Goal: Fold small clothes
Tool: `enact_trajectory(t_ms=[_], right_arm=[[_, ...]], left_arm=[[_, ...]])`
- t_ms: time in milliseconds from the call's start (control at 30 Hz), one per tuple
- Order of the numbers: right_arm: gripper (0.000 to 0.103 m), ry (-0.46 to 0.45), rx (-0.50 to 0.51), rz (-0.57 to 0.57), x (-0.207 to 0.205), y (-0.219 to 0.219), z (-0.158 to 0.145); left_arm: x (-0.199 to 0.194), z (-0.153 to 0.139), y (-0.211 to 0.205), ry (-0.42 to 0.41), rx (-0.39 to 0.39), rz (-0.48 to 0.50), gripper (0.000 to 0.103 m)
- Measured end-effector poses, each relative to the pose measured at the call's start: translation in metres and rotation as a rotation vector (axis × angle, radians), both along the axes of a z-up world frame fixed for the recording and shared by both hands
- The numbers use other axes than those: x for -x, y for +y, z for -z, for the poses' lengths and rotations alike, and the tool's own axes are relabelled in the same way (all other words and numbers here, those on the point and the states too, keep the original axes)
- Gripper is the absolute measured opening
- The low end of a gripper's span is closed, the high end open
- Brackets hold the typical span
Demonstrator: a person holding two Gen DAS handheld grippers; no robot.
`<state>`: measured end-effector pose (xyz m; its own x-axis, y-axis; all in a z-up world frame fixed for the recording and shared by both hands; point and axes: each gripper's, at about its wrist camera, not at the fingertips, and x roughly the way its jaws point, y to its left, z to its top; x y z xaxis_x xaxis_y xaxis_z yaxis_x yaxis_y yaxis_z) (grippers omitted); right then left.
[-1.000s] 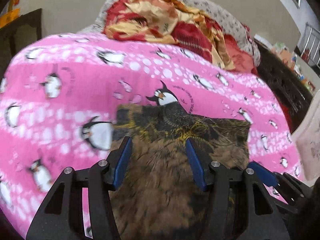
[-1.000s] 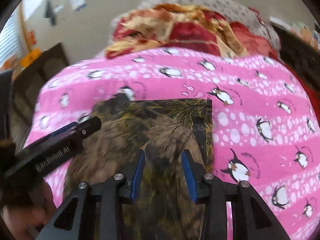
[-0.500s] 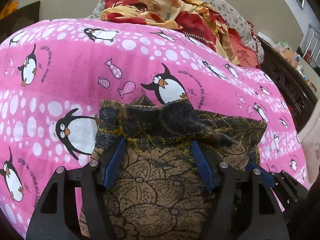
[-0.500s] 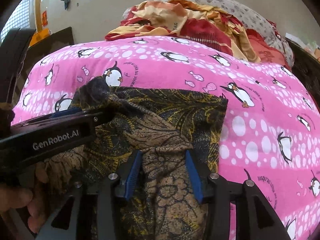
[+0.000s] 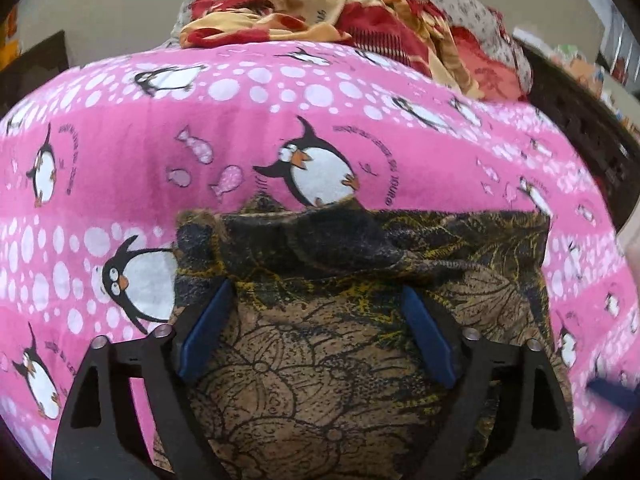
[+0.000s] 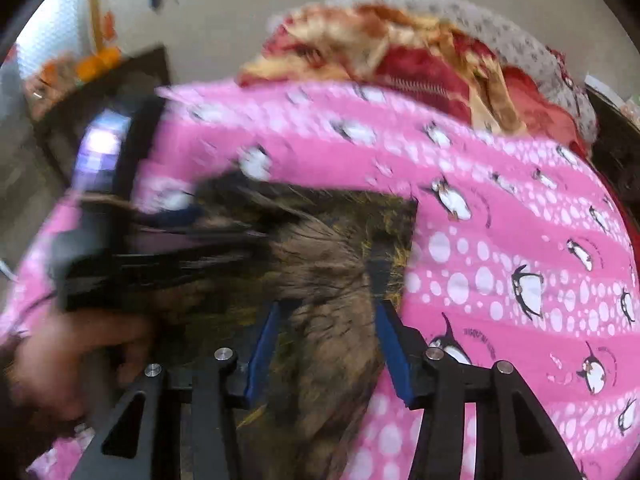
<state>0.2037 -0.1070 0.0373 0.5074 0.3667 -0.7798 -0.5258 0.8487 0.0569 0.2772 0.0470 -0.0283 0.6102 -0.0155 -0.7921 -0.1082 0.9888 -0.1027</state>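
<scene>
Brown patterned garment (image 6: 320, 280) motion-blurred, near edge cut off

Both wrist views look down, close, sharing the cloth (image 5: 320, 380).

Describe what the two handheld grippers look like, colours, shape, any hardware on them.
Both match. The left gripper and right gripper each have a black frame with triangular cut-outs, silver round bolt heads at the pivots, and two flat blue pads lining the fingers' inner faces. No cables show. In the right wrist view, a bare hand grips the left tool; no sleeve is clear.
</scene>
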Motion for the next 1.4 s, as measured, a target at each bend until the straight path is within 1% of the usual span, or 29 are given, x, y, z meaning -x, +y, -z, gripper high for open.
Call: enact_trajectory(t_ms=[67, 100, 133, 167, 200, 233, 267, 300, 400, 433, 467, 533, 567, 633, 733, 767, 800, 867, 933, 967, 1033, 1100, 1167, 1267, 1400], right_arm=[[0.046, 0.049, 0.03, -0.057, 0.013, 0.01, 0.015], [0.046, 0.079, 0.113, -0.08, 0.017, 0.017, 0.035], [0.046, 0.056, 0.152, -0.084, 0.021, 0.018, 0.043], [0.046, 0.036, 0.134, -0.082, 0.024, 0.015, 0.041], [0.046, 0.062, 0.114, -0.052, 0.024, 0.011, 0.035], [0.046, 0.071, 0.102, -0.032, 0.025, 0.007, 0.029], [0.046, 0.056, 0.079, -0.026, 0.029, 0.003, 0.019], [0.046, 0.012, 0.047, -0.032, 0.037, -0.004, 0.007], [0.046, -0.072, 0.024, -0.014, 0.058, -0.024, -0.008], [0.046, -0.091, 0.025, 0.004, 0.065, -0.032, -0.006], [0.046, -0.094, 0.028, 0.019, 0.067, -0.038, -0.005], [0.046, -0.073, 0.03, 0.08, 0.073, -0.052, 0.006], [0.046, -0.044, 0.021, 0.113, 0.077, -0.06, 0.014], [0.046, -0.017, 0.015, 0.14, 0.082, -0.069, 0.022], [0.046, 0.0, 0.02, 0.175, 0.091, -0.084, 0.029], [0.046, 0.009, 0.022, 0.188, 0.094, -0.09, 0.031], [0.046, 0.017, 0.024, 0.198, 0.097, -0.094, 0.031], [0.046, 0.025, 0.034, 0.218, 0.105, -0.101, 0.03], [0.046, 0.016, 0.021, 0.227, 0.116, -0.106, 0.021], [0.046, 0.007, 0.011, 0.226, 0.122, -0.108, 0.014], [0.046, -0.015, -0.002, 0.217, 0.13, -0.106, 0.003], [0.046, -0.062, -0.008, 0.191, 0.147, -0.103, -0.014], [0.046, -0.098, 0.005, 0.168, 0.159, -0.099, -0.025], [0.047, -0.124, 0.011, 0.142, 0.175, -0.094, -0.034], [0.048, -0.12, -0.001, 0.136, 0.184, -0.091, -0.041]], left_arm=[[-0.001, -0.005, -0.005, 0.032, -0.03, 0.014, 0.091], [0.001, -0.012, -0.005, 0.042, -0.024, 0.021, 0.091], [0.005, -0.02, -0.003, 0.04, -0.003, 0.022, 0.091], [0.018, -0.034, 0.004, 0.004, 0.047, 0.018, 0.091], [0.028, -0.043, 0.009, -0.027, 0.068, 0.018, 0.091], [0.047, -0.055, 0.018, -0.068, 0.072, 0.01, 0.091], [0.063, -0.061, 0.024, -0.088, 0.06, -0.006, 0.091], [0.078, -0.064, 0.031, -0.099, 0.05, -0.023, 0.091], [0.121, -0.063, 0.044, -0.098, 0.054, -0.025, 0.091], [0.138, -0.063, 0.047, -0.106, 0.054, -0.031, 0.091], [0.146, -0.063, 0.047, -0.111, 0.059, -0.036, 0.091], [0.166, -0.063, 0.044, -0.118, 0.085, -0.039, 0.091], [0.177, -0.064, 0.038, -0.116, 0.095, -0.031, 0.091], [0.185, -0.067, 0.026, -0.116, 0.089, -0.006, 0.091], [0.202, -0.073, 0.002, -0.122, 0.047, 0.024, 0.091], [0.204, -0.073, -0.002, -0.11, 0.046, 0.025, 0.093], [0.205, -0.071, -0.005, -0.085, 0.046, 0.019, 0.098], [0.202, -0.066, -0.008, -0.027, 0.03, -0.003, 0.1], [0.207, -0.065, -0.01, -0.033, -0.017, -0.029, 0.1], [0.209, -0.066, -0.011, -0.03, -0.055, -0.051, 0.1], [0.21, -0.065, -0.013, 0.003, -0.084, -0.075, 0.1], [0.214, -0.07, -0.018, 0.0, -0.114, -0.084, 0.1], [0.22, -0.075, -0.022, -0.018, -0.116, -0.07, 0.1], [0.226, -0.083, -0.028, -0.031, -0.125, -0.067, 0.1], [0.233, -0.089, -0.031, -0.026, -0.095, -0.085, 0.101]])
